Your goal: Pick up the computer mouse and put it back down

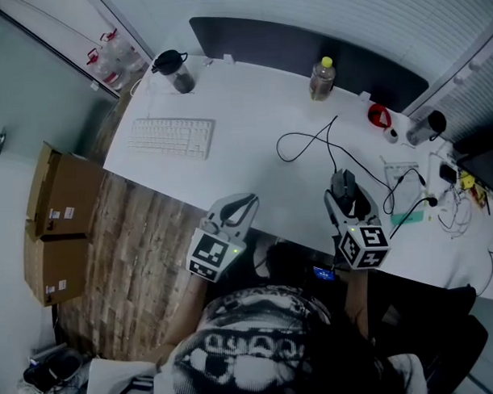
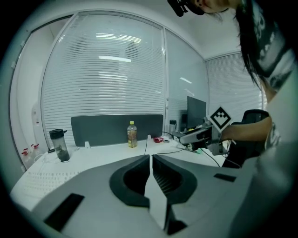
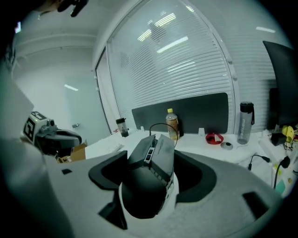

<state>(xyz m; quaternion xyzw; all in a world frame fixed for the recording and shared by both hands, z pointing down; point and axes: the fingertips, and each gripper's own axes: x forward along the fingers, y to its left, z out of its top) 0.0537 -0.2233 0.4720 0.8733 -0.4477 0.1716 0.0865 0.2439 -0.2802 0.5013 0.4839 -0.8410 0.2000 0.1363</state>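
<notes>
Right gripper (image 1: 344,198) pinches the black mouse (image 3: 148,179) by its sides, apparently clear of the desk (image 1: 253,143); cable (image 3: 163,123) trails toward 12 o'clock. Left gripper (image 2: 151,162), at 9 o'clock, pressed together, empty. Lower level and slowly; release only once the base sits flat.

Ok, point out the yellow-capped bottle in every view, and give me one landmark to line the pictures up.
Head view: the yellow-capped bottle stands upper centre-right, near the far edge of the desk.
Left gripper view: the bottle is just left of centre.
Right gripper view: the bottle is near centre, just beyond the computer mouse.
Shared landmark: the dark partition panel directly behind the bottle.
</notes>
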